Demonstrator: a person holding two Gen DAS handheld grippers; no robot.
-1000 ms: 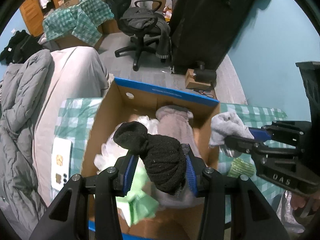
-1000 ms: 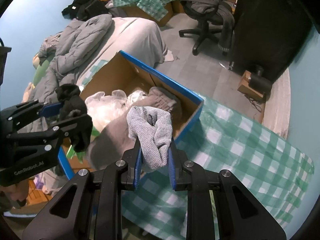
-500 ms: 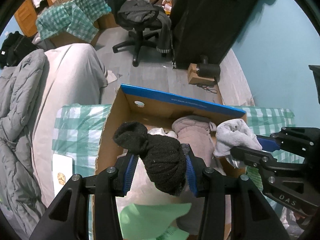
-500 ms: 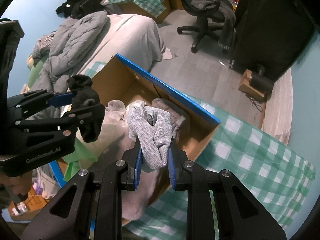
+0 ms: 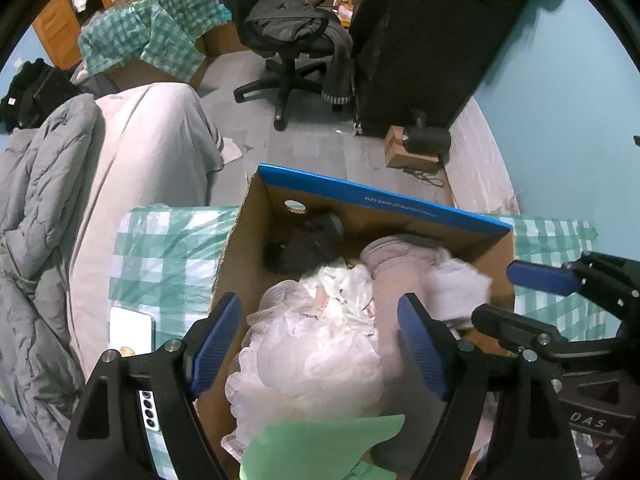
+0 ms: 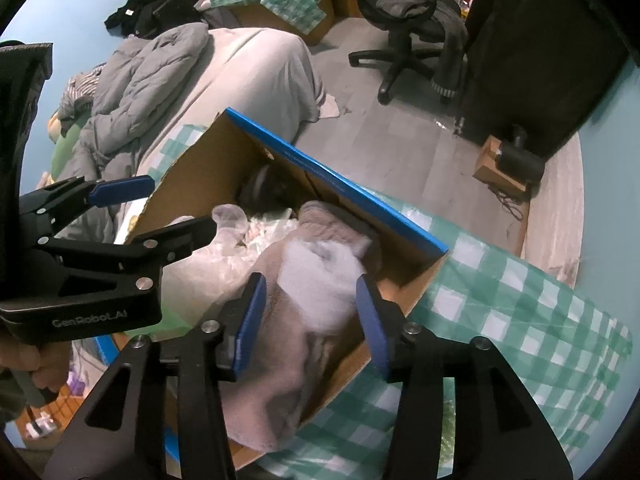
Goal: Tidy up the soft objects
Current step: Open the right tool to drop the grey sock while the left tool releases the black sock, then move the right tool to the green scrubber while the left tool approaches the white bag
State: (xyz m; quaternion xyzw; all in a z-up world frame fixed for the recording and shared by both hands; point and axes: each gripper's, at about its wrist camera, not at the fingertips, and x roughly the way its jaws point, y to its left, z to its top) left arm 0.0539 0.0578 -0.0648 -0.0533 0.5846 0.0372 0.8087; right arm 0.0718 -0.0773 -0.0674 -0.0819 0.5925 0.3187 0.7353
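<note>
A cardboard box (image 5: 384,204) with a blue rim stands on a green checked cloth; it also shows in the right wrist view (image 6: 340,188). My left gripper (image 5: 320,344) is open and empty above the box. A black sock (image 5: 304,244) lies in the box's far corner, and shows as a dark shape in the right wrist view (image 6: 264,188). My right gripper (image 6: 310,320) is open above the box. A light grey sock (image 6: 320,276) is blurred between its fingers, over a larger grey-brown cloth (image 6: 280,360). It also shows in the left wrist view (image 5: 460,288).
White plastic bags (image 5: 316,352) and a green sheet (image 5: 320,448) fill the box's near part. A grey bed (image 5: 132,152) with a quilt lies left. An office chair (image 5: 296,40) and a dark cabinet (image 5: 432,40) stand beyond. A white device (image 5: 132,328) lies on the cloth.
Both grippers opened over the box. The black sock dropped into the far corner of the box. The light grey sock left the right gripper and is falling onto the grey-brown cloth.
</note>
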